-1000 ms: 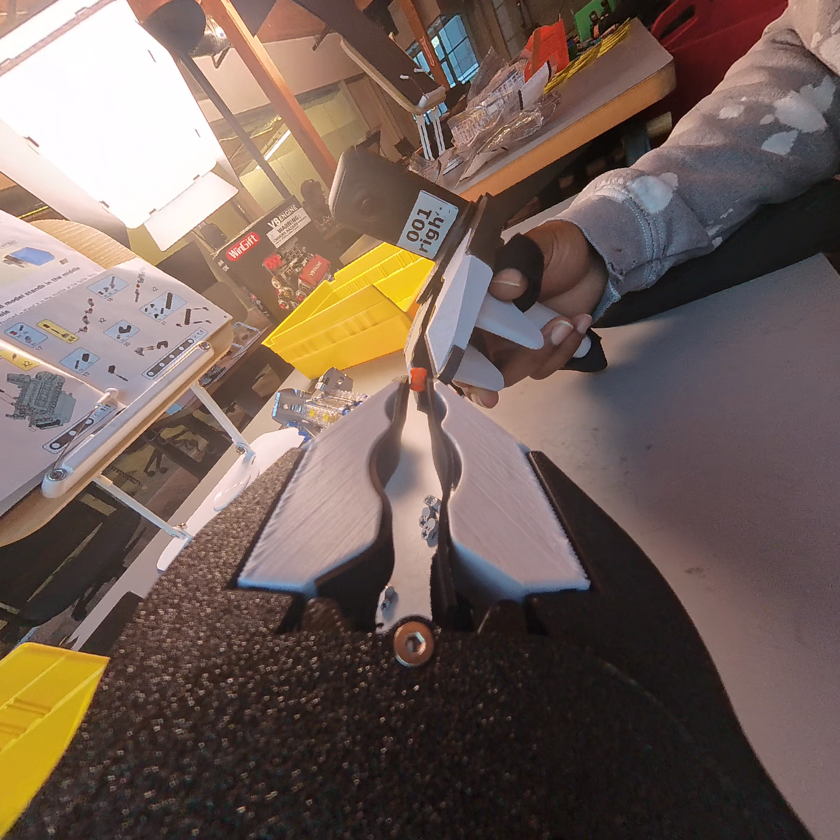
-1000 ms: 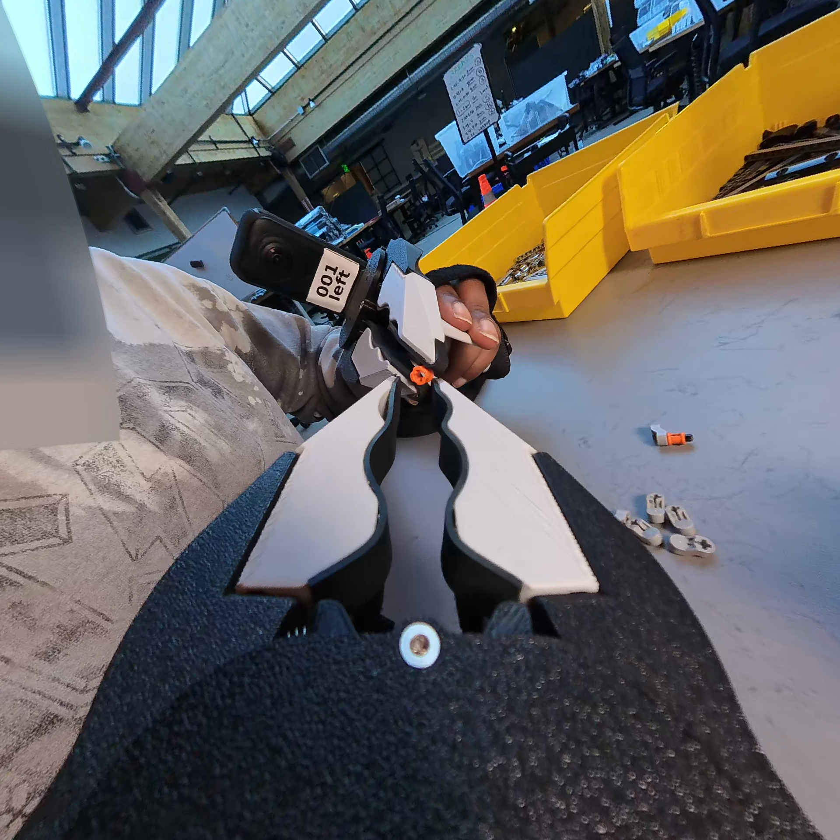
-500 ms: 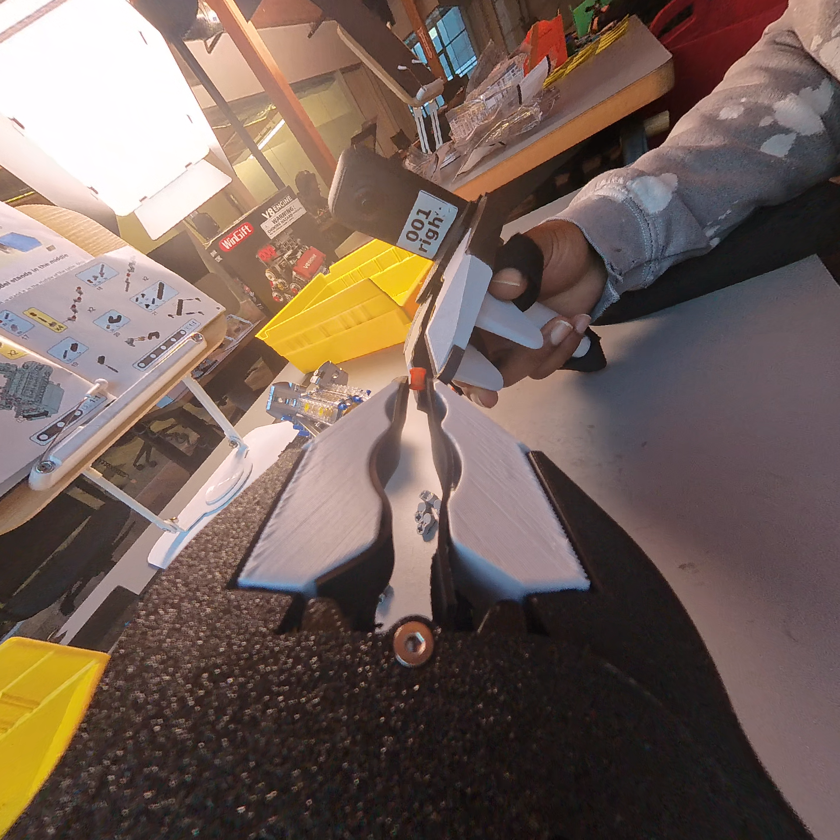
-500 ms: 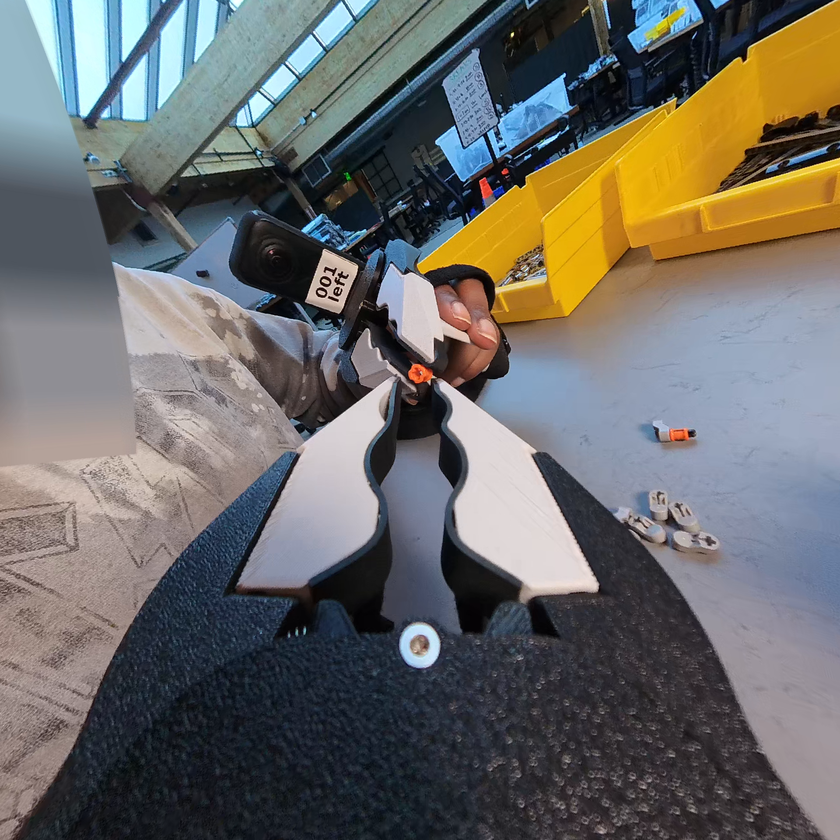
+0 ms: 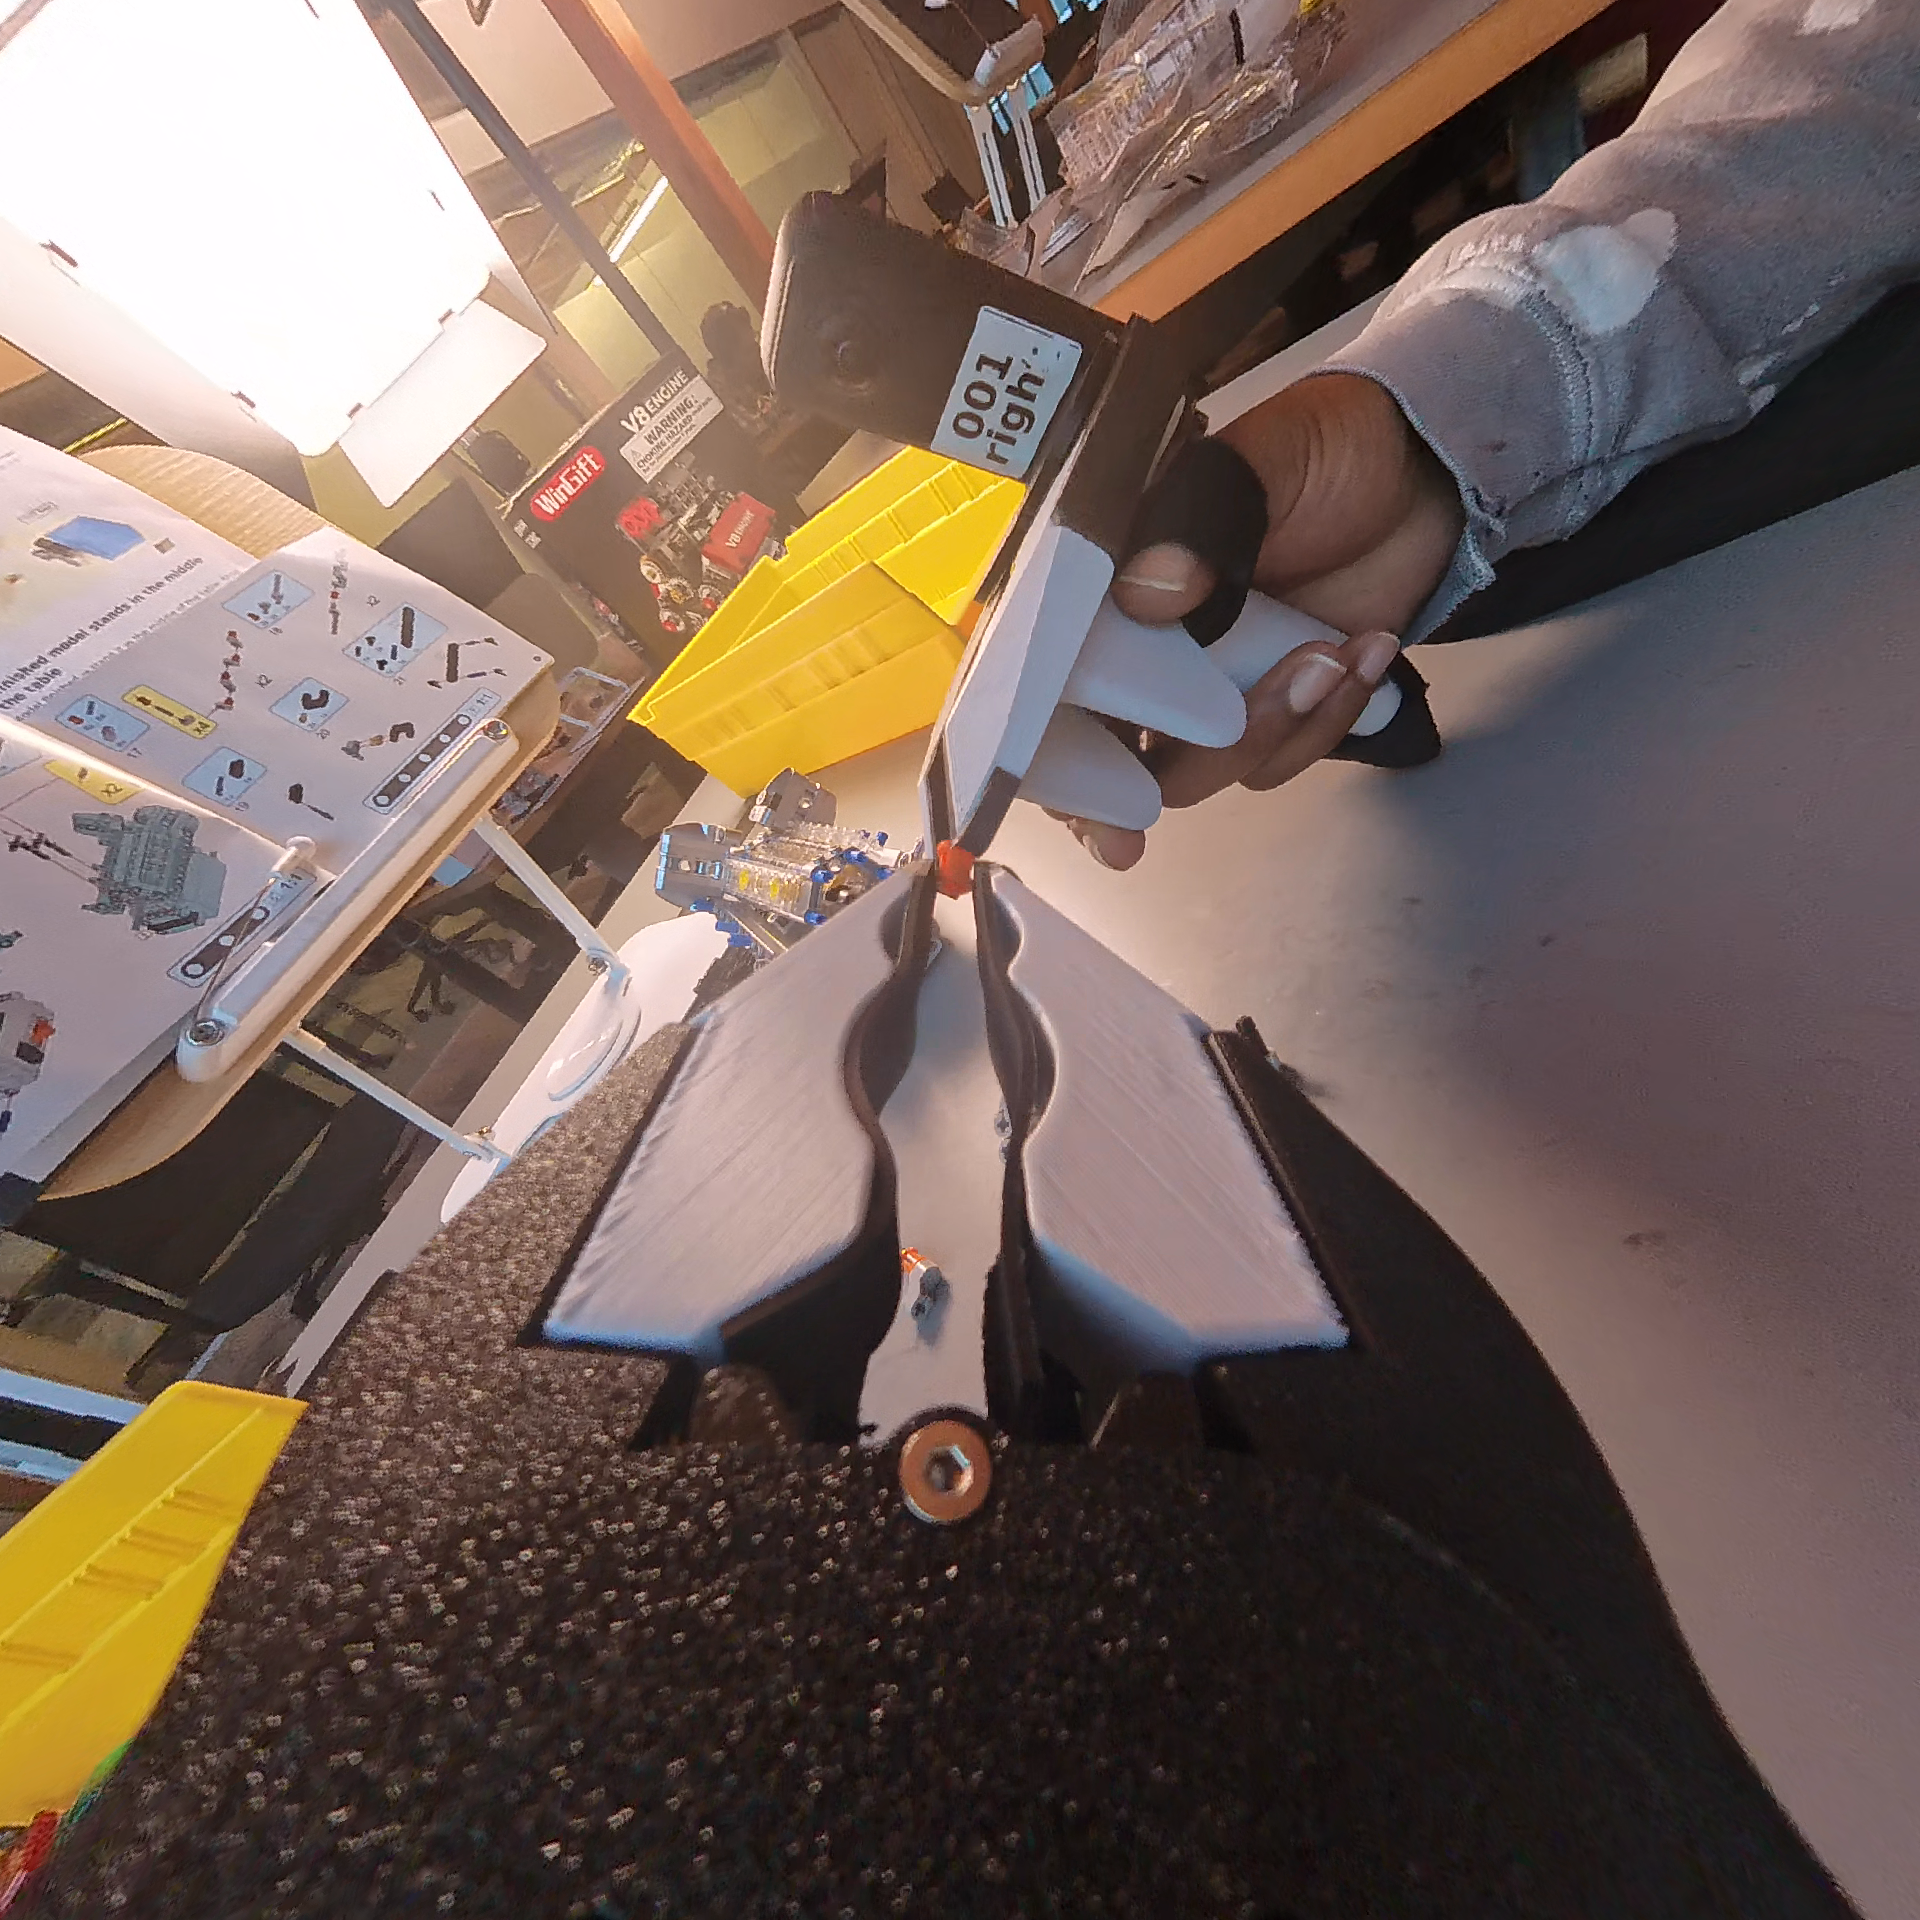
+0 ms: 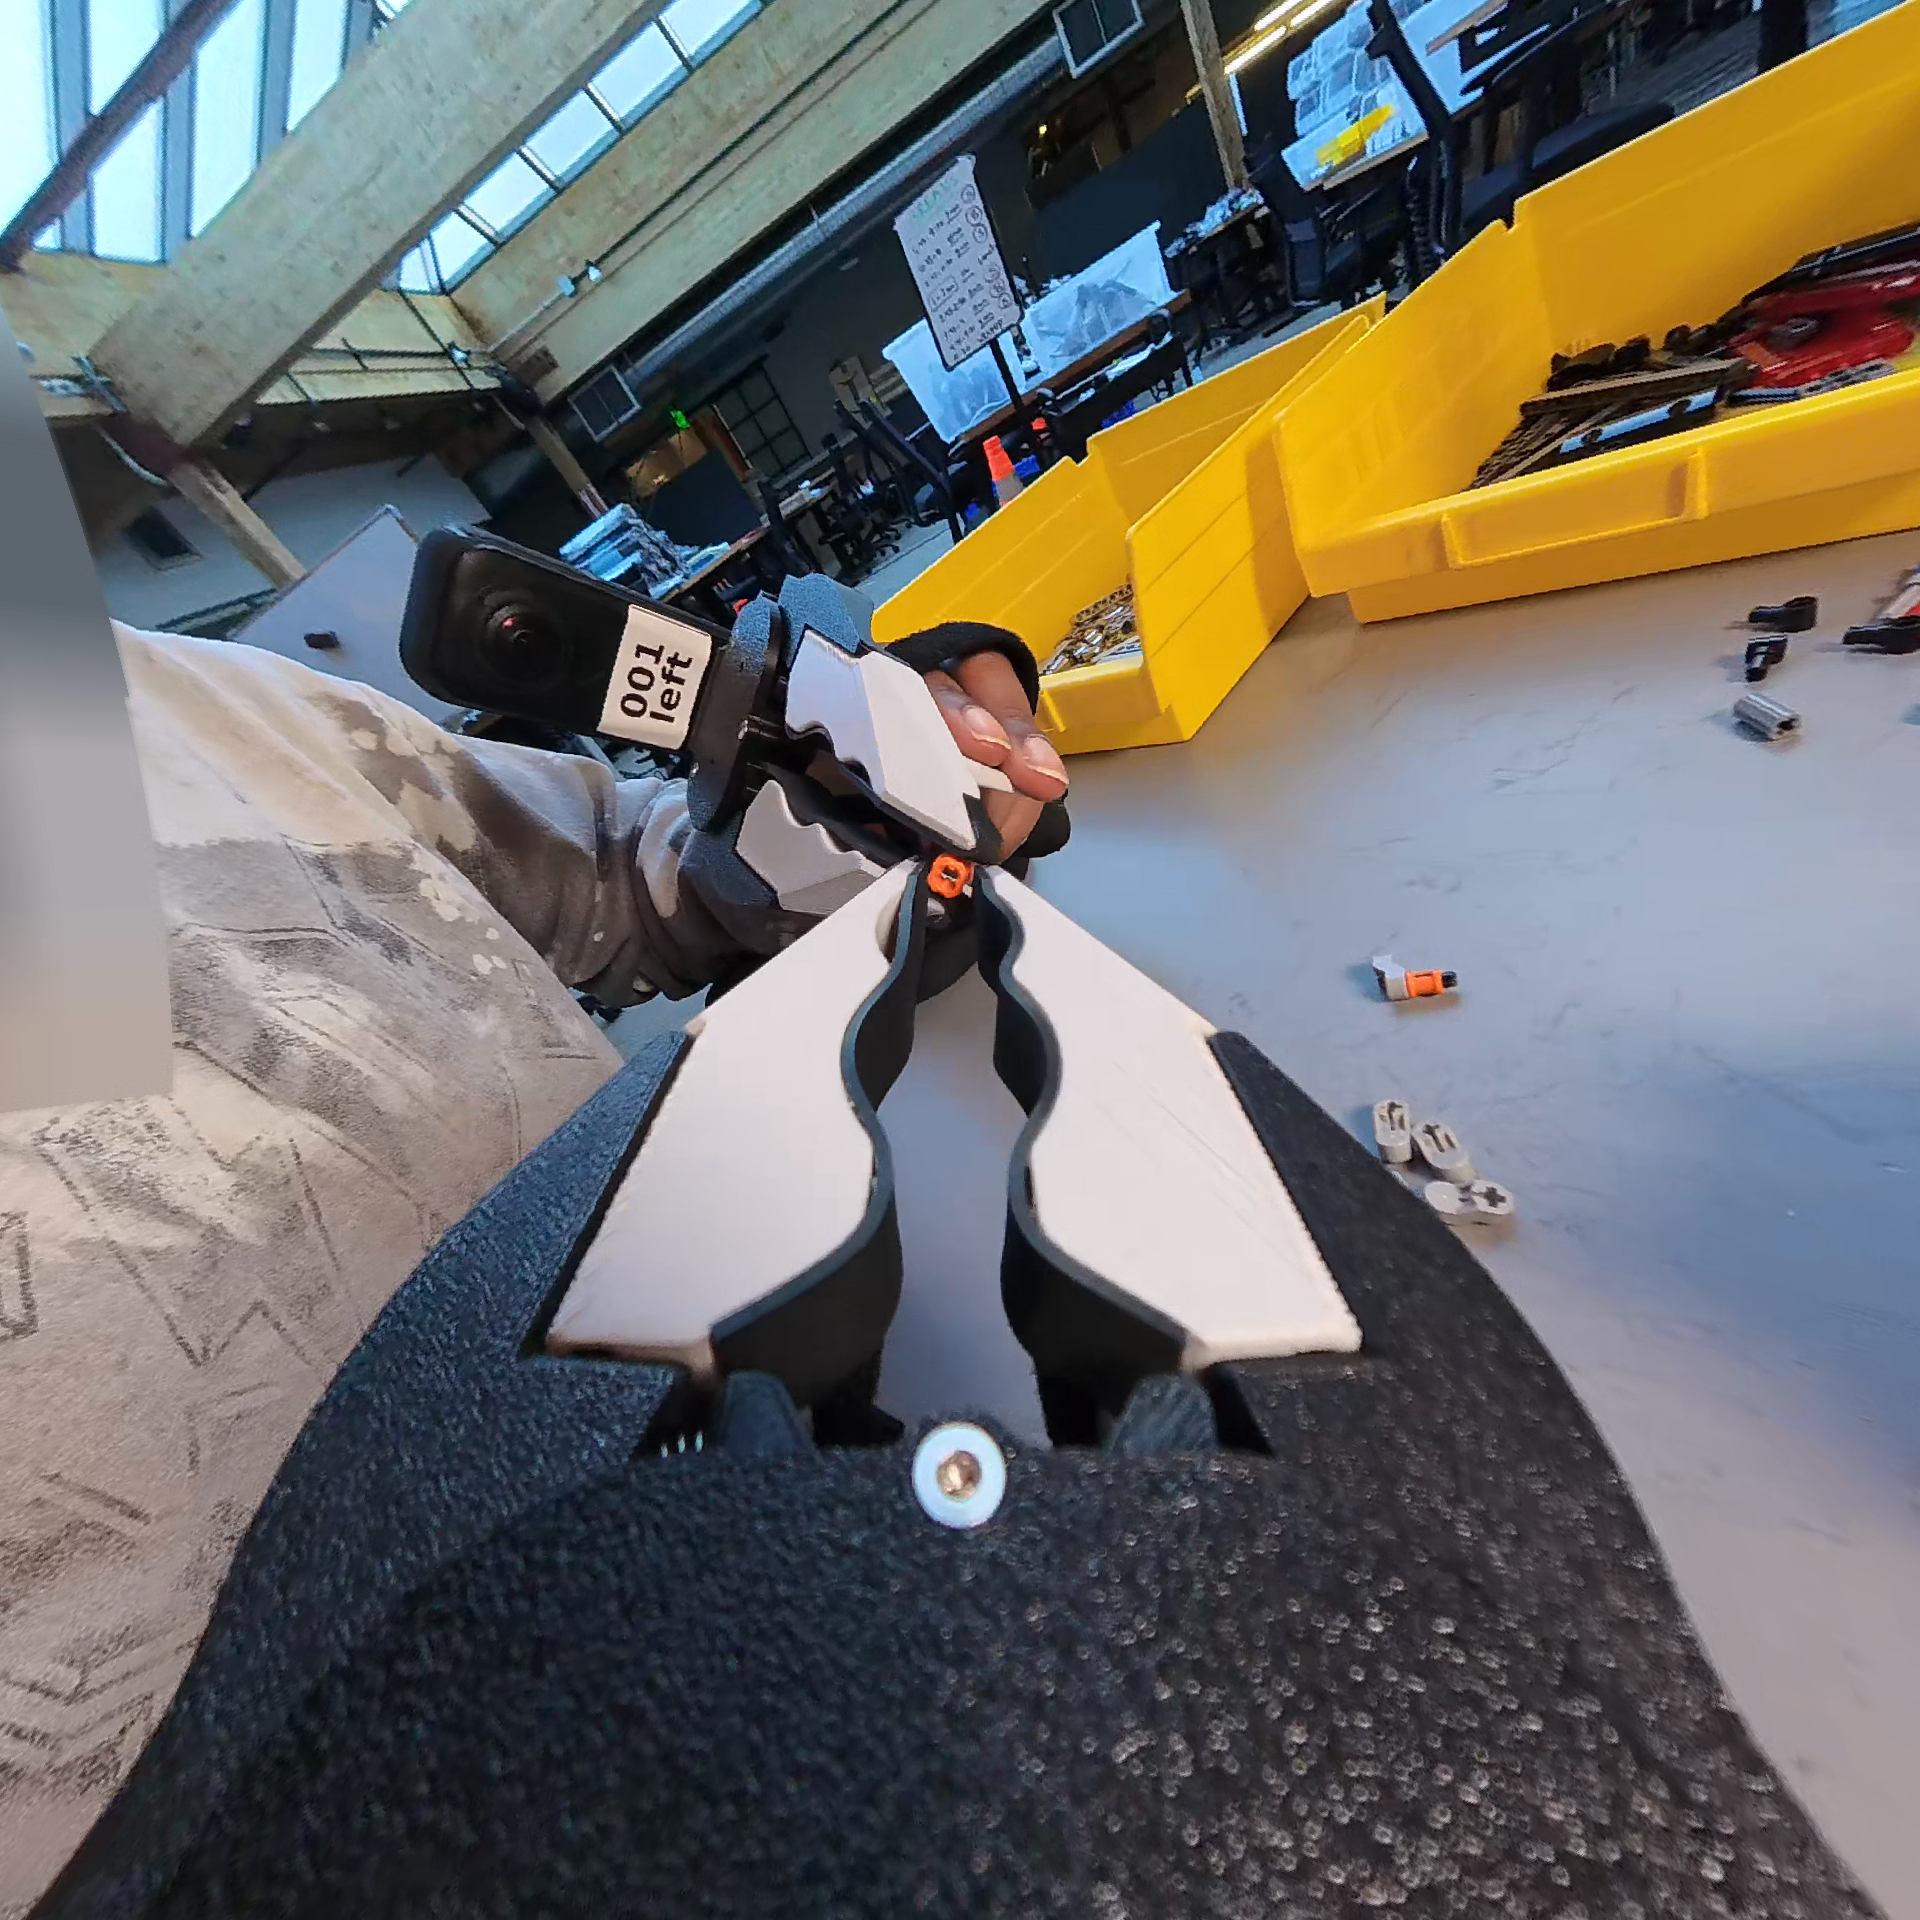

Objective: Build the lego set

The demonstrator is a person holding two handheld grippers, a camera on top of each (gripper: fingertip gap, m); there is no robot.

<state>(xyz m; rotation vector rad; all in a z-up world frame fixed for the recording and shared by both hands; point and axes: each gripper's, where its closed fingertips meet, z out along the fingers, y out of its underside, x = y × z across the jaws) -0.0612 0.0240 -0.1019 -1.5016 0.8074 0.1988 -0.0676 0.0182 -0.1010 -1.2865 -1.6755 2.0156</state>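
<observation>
My left gripper (image 5: 951, 881) and my right gripper (image 6: 948, 881) meet tip to tip above the grey table (image 5: 1558, 1039). A small orange piece (image 5: 951, 864) sits between both pairs of fingertips; it also shows in the right wrist view (image 6: 945, 876). Both grippers are nearly closed around it. I cannot tell if another part is joined to it, as the fingertips hide that. A person's hand holds each gripper. The right gripper also shows from outside in the left wrist view (image 5: 956, 826), and the left gripper in the right wrist view (image 6: 971, 847).
On the table lie a grey-and-orange piece (image 6: 1413, 980), three grey connectors (image 6: 1439, 1153), black bits (image 6: 1777, 634) and a grey sleeve (image 6: 1764, 717). Yellow bins (image 6: 1610, 499) stand behind. An engine model (image 5: 779, 873), an instruction booklet on a stand (image 5: 260, 748) and more yellow bins (image 5: 831, 644) stand to the left. The tips of both grippers are at nearly the same place.
Both grippers stay tip to tip on the orange piece. The pair has shifted slightly over the table, so a different loose piece now shows through the gap between the left fingers.
</observation>
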